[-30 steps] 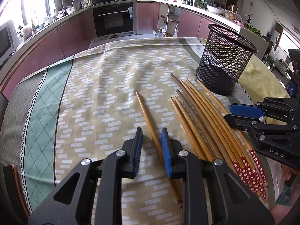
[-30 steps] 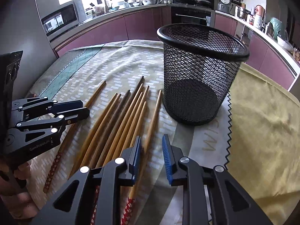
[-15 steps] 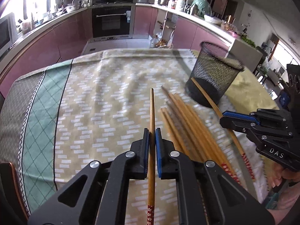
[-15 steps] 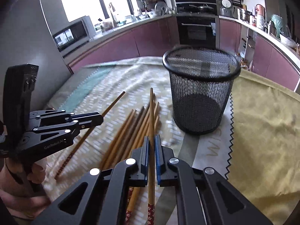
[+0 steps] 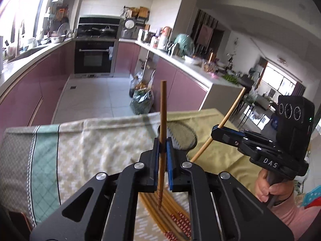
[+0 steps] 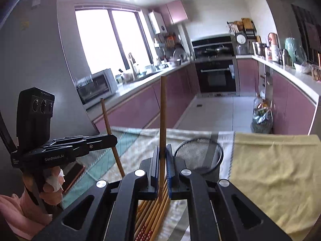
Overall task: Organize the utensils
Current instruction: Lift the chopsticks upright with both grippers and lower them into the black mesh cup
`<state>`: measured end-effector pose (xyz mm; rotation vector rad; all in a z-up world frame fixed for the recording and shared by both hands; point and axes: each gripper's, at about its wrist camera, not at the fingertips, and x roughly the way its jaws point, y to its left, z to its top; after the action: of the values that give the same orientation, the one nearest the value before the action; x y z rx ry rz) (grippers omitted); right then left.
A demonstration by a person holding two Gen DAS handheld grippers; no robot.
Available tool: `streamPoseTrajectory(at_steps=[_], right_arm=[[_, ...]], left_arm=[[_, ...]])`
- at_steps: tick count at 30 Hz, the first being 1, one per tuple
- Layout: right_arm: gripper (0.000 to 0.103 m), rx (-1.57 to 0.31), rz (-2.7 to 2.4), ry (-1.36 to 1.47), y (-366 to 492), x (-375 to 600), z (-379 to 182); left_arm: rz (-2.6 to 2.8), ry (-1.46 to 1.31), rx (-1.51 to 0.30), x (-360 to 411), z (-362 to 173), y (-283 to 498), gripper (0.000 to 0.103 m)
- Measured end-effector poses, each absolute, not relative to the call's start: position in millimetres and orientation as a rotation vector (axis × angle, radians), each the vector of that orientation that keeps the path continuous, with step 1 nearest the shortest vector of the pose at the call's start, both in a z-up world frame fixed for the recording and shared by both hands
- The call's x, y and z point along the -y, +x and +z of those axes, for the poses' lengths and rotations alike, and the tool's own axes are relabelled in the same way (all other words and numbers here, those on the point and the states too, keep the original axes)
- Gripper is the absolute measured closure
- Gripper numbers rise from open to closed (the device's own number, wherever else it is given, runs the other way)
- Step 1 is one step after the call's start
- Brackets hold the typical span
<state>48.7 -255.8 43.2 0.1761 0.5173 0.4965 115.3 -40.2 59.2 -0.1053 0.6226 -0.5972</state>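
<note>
Kitchen tabletop [image 5: 100,140] under a patterned cloth: the left gripper [image 5: 161,146] and right gripper [image 6: 161,154] each pinch 1 chopstick [image 5: 163,120] upright, fingers closed, above loose chopsticks [image 6: 154,210] beside a mesh basket [image 6: 200,154].

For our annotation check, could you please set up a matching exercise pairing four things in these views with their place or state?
Things:
1. left hand-held gripper
2. mesh basket
3. loose chopsticks
4. yellow cloth

Places or states:
A. lying in a bundle on the patterned tablecloth
B. shut on one chopstick
C. spread beside the basket
D. standing upright on the table, with no chopstick seen inside

Pairs: 1-B, 2-D, 3-A, 4-C
</note>
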Motion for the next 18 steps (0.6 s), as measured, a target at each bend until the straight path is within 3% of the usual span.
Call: streamPoseTrajectory(at_steps=[11, 18], right_arm=[[0.098, -0.394, 0.477, 0.117, 68, 273, 99], [0.098, -0.410, 0.433, 0.088, 94, 280, 97]], left_arm=[[-0.641, -0.144, -0.510, 67, 136, 144, 0.096], [-0.650, -0.122, -0.532, 92, 146, 168, 0.096]])
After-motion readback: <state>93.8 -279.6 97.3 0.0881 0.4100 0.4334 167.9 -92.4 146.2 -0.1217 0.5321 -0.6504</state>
